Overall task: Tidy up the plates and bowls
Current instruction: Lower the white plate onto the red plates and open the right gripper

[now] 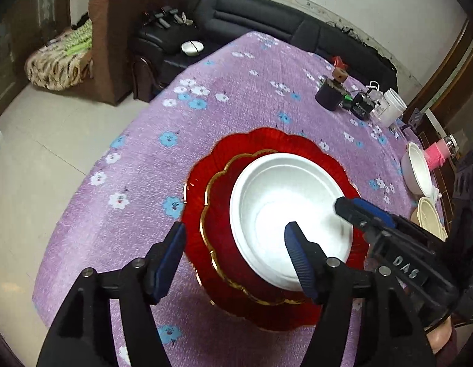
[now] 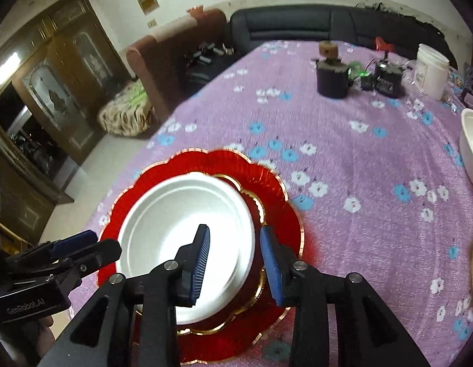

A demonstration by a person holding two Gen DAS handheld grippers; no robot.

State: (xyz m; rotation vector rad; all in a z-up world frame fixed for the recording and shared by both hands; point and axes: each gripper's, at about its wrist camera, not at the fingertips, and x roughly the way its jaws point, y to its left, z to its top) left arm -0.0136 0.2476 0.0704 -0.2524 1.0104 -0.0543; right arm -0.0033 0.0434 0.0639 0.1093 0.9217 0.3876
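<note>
A white bowl (image 1: 285, 214) sits in a smaller red gold-rimmed plate (image 1: 221, 229), which lies on a large red scalloped plate (image 1: 297, 140) on the purple flowered tablecloth. My left gripper (image 1: 236, 253) is open, its jaws either side of the near left edge of the stack, one finger over the bowl. My right gripper (image 2: 236, 263) is open, with the bowl's right rim (image 2: 245, 214) between its jaws; it also shows in the left wrist view (image 1: 358, 211). The stack shows in the right wrist view too: the white bowl (image 2: 175, 223) and the large red plate (image 2: 224, 159).
Another white bowl (image 1: 416, 168) and a cream bowl (image 1: 432, 217) stand at the table's right edge. A dark cup (image 2: 331, 79), black gadgets (image 2: 386, 79) and a white tub (image 2: 430, 70) stand at the far side. Sofas lie beyond the table.
</note>
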